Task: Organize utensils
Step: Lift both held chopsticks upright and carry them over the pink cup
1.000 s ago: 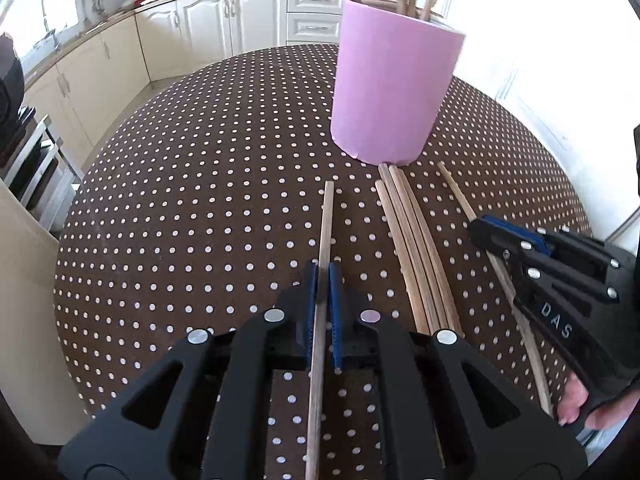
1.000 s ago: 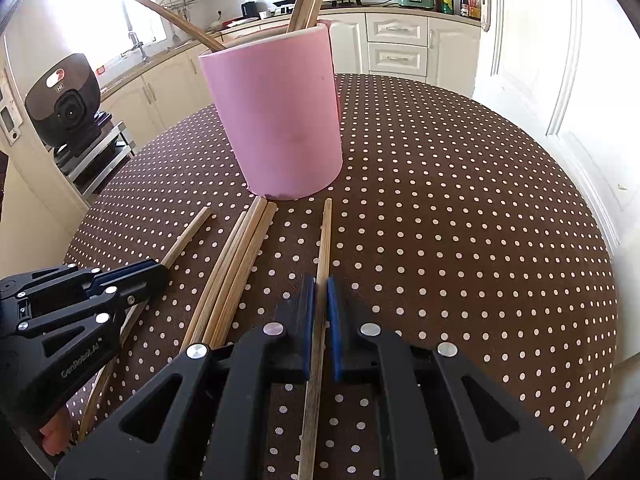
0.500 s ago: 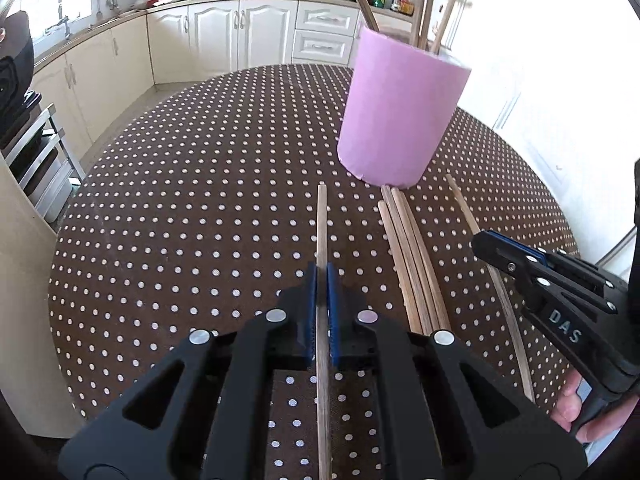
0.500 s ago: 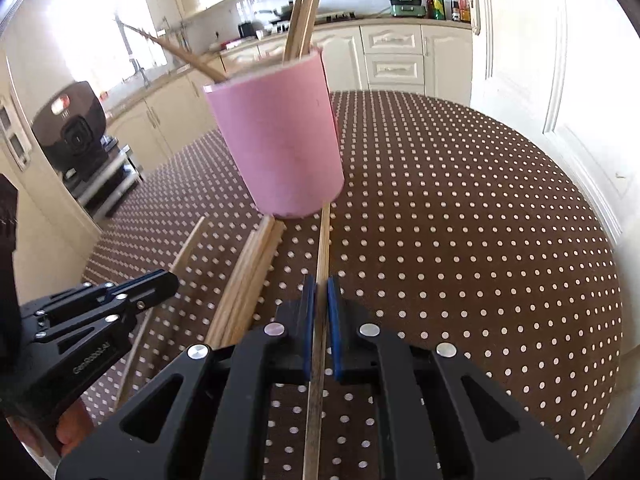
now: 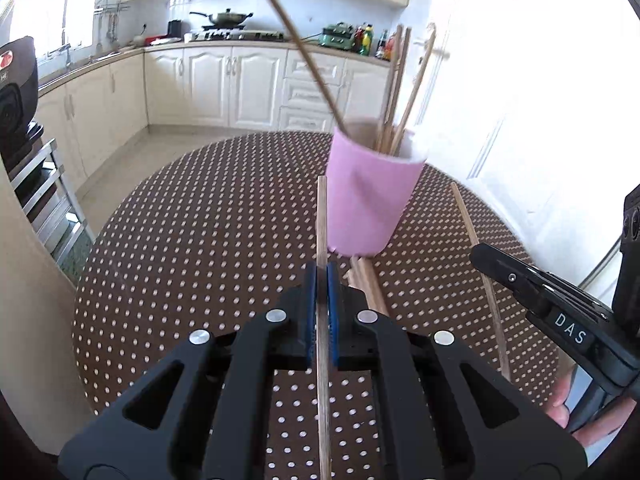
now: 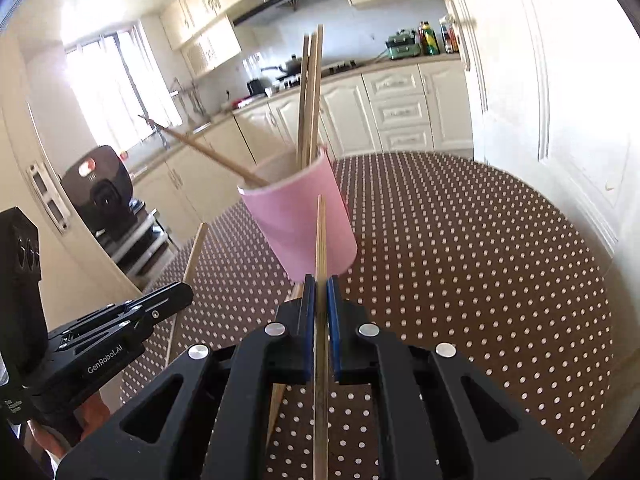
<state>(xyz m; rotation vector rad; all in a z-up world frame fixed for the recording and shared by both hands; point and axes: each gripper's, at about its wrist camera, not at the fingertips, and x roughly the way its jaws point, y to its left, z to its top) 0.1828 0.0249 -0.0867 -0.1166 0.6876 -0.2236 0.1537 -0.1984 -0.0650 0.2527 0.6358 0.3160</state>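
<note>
A pink cup stands on the dotted brown table with several wooden chopsticks standing in it. My left gripper is shut on a chopstick, held above the table and pointing toward the cup. My right gripper is shut on another chopstick, its tip in front of the cup. More chopsticks lie on the table below the cup. The right gripper also shows in the left wrist view, and the left gripper in the right wrist view.
The table is round with its edge close on all sides. Kitchen cabinets and a counter with a stove run along the back. A metal rack with a black appliance stands at the left. A white door is at the right.
Both grippers have lifted up from the table with their chopsticks and tilted upward. The cup now looks lower and farther in both views.
</note>
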